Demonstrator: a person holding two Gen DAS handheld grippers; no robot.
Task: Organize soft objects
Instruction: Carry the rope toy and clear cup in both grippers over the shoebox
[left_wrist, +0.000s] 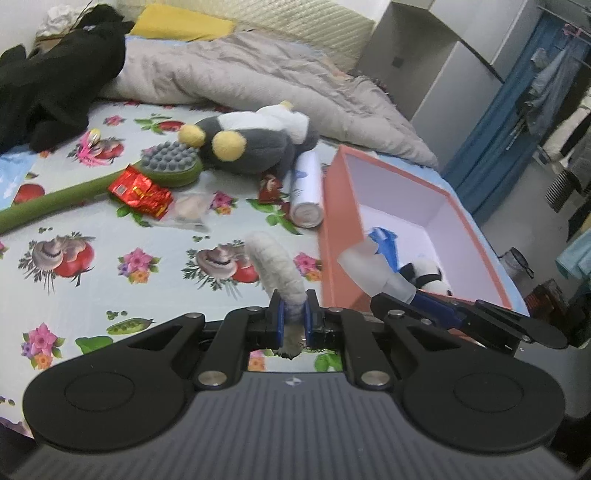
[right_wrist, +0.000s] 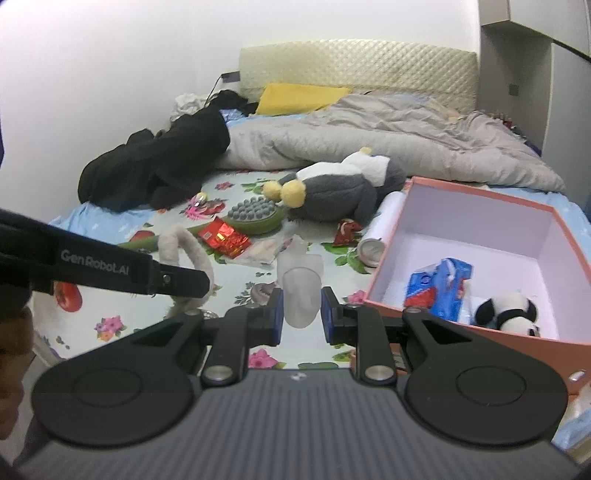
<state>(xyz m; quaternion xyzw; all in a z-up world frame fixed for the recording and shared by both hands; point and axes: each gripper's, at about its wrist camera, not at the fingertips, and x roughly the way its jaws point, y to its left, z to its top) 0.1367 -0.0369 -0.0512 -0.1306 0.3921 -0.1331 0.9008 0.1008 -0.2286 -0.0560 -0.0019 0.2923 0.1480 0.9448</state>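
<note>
My left gripper (left_wrist: 294, 319) is clamped on a fuzzy cream headband (left_wrist: 275, 266), whose curved band arches up and away from the jaws over the flowered bed sheet (left_wrist: 110, 280). My right gripper (right_wrist: 302, 314) is closed around a translucent white squishy piece (right_wrist: 300, 291); from the left wrist view it hangs over the near wall of the pink box (left_wrist: 338, 236), so I judge it is about to go in.

The box sits on the right side of the bed, open, and already holds a blue tissue pack (right_wrist: 439, 288) and a small panda plush (right_wrist: 511, 312) near its front edge. So part of the sorting looks done, and two more pieces are in my grip.

What is left, as far as I can see: the big grey penguin plush (right_wrist: 332, 199) lies near the far corner of the box, well within reach. Beside it are things I would not count as soft: a green massage brush (right_wrist: 255, 216), a red foil packet (right_wrist: 223, 240), a small red wrapped sweet (right_wrist: 345, 230), and a white can (right_wrist: 380, 229) lying against the outer box wall. A crumpled clear bag (right_wrist: 266, 249) lies between them. The grey quilt (right_wrist: 388, 136) and black clothes (right_wrist: 159, 166) are heaped farther back; whether they belong to the task I cannot tell.

I judge this roughly halfway.
</note>
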